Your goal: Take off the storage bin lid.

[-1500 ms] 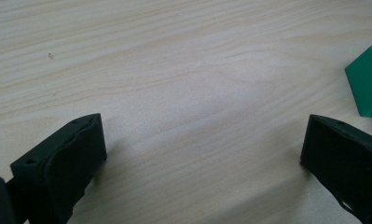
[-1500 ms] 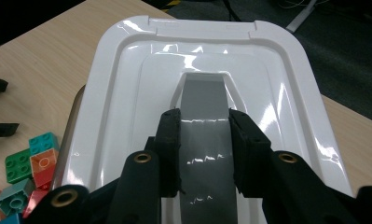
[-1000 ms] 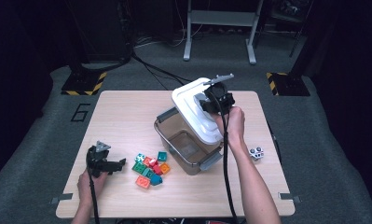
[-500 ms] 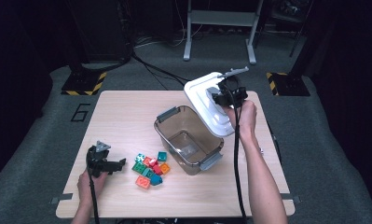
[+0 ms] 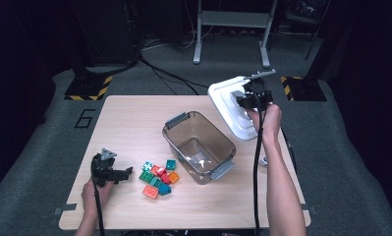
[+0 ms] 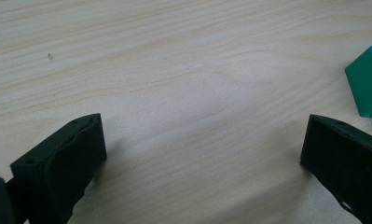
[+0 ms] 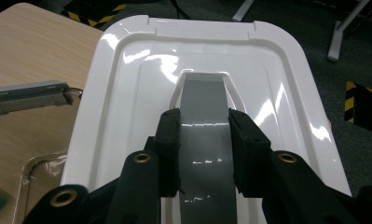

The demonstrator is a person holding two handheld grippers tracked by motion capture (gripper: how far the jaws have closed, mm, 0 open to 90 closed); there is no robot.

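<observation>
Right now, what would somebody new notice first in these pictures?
The big white lid held up over the table's far right corner, its grey handle pinched in the right tongs. Next, the clear open box mid-table, and the bright toy blocks heaped beside it, near the open left tongs.

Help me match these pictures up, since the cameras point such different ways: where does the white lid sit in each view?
High view: the white lid is at upper right, tilted, past the table's far right corner, held by the right gripper.
Left gripper view: not in it.
Right gripper view: the lid spans the centre, with the jaws closed on its grey handle.
Shared landmark: the clear bin, whose grey latch shows at the left.
</observation>
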